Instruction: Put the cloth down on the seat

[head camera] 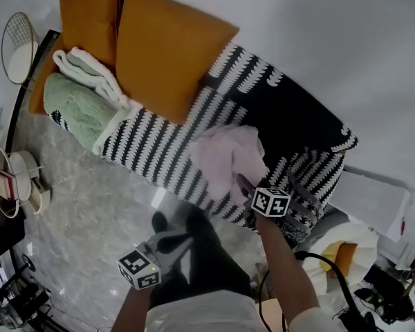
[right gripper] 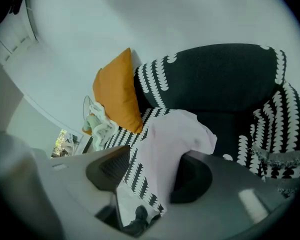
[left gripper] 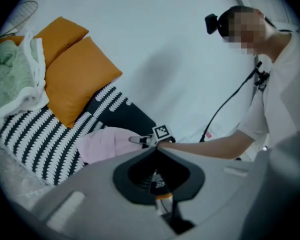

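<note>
A pale pink cloth (head camera: 225, 154) lies crumpled near the front edge of the seat (head camera: 155, 151), which has a black-and-white patterned cover. My right gripper (head camera: 244, 185) is at the cloth's near edge. In the right gripper view its jaws stand apart, with the cloth (right gripper: 170, 144) hanging between them against the right jaw and a gap on the left side. My left gripper (head camera: 176, 242) hangs low over the floor in front of the seat, jaws together and holding nothing. From the left gripper view the cloth (left gripper: 107, 144) rests on the seat beside the right gripper.
Two orange cushions (head camera: 166, 47) lean on the wall at the seat's far end, beside folded green (head camera: 76, 109) and white (head camera: 90, 68) blankets. A round wire table (head camera: 19, 47) stands past that end. The floor (head camera: 90, 206) is grey marble. Boxes and cables (head camera: 373, 254) crowd the right.
</note>
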Action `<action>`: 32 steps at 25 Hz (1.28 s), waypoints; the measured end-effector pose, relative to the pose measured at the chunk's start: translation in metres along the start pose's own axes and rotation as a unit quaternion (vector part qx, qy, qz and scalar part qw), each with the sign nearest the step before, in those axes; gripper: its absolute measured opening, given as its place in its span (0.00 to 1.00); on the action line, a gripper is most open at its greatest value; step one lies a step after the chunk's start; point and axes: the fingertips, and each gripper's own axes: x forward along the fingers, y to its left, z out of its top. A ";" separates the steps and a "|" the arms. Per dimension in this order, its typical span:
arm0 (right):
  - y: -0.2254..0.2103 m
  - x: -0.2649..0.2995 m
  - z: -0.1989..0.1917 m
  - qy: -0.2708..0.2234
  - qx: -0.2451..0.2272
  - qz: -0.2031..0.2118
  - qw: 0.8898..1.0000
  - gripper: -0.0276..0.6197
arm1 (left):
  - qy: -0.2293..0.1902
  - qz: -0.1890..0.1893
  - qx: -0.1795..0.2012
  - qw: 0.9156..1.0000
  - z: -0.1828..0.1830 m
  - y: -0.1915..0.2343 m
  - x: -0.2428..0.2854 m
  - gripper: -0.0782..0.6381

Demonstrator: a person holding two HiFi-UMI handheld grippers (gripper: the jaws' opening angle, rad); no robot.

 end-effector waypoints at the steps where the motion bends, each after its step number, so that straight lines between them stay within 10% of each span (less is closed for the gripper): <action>1: 0.001 -0.006 0.001 -0.003 0.002 -0.002 1.000 0.40 | -0.001 -0.001 0.003 1.000 0.002 -0.003 -0.001 0.10; 14: 0.037 -0.107 0.014 -0.051 0.007 -0.018 0.999 0.42 | -0.004 -0.014 0.053 0.999 0.036 -0.075 -0.030 0.10; 32: 0.141 -0.254 -0.032 -0.131 -0.110 -0.019 0.985 0.15 | -0.008 -0.030 0.085 0.996 0.012 -0.142 -0.118 0.10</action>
